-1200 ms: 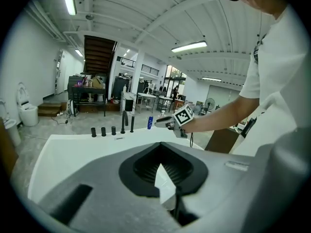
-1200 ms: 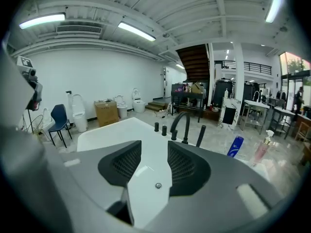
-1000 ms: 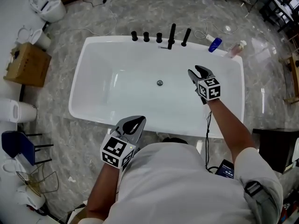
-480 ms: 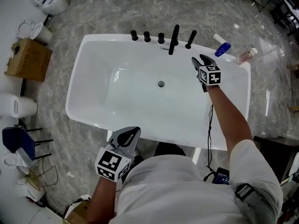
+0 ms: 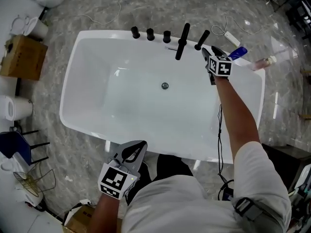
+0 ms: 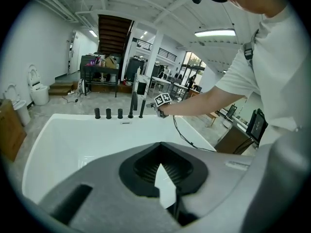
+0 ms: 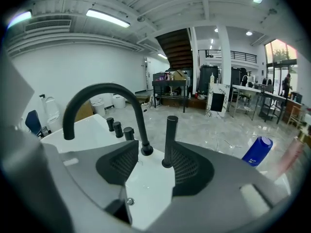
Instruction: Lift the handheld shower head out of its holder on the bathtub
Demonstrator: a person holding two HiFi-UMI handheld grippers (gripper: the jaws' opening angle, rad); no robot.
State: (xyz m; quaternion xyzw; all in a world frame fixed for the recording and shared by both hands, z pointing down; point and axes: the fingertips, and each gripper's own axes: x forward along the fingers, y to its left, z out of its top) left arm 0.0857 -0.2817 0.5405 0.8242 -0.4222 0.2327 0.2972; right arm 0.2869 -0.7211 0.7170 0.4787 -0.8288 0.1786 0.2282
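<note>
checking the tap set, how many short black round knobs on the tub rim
3 short black round knobs in a row on the white bathtub's far rim: left knob, middle knob, right knob beside the tall black curved spout. None seems hidden.

The bathtub is plain glossy white; its handheld shower head, curved spout and three knobs are matte black. The floor is grey, veined like marble. There's a blue bottle and a brown cardboard box. My right gripper and left gripper are grey with dark ribbed pads, their cubes patterned in black-and-white squares; my shirt is white
</note>
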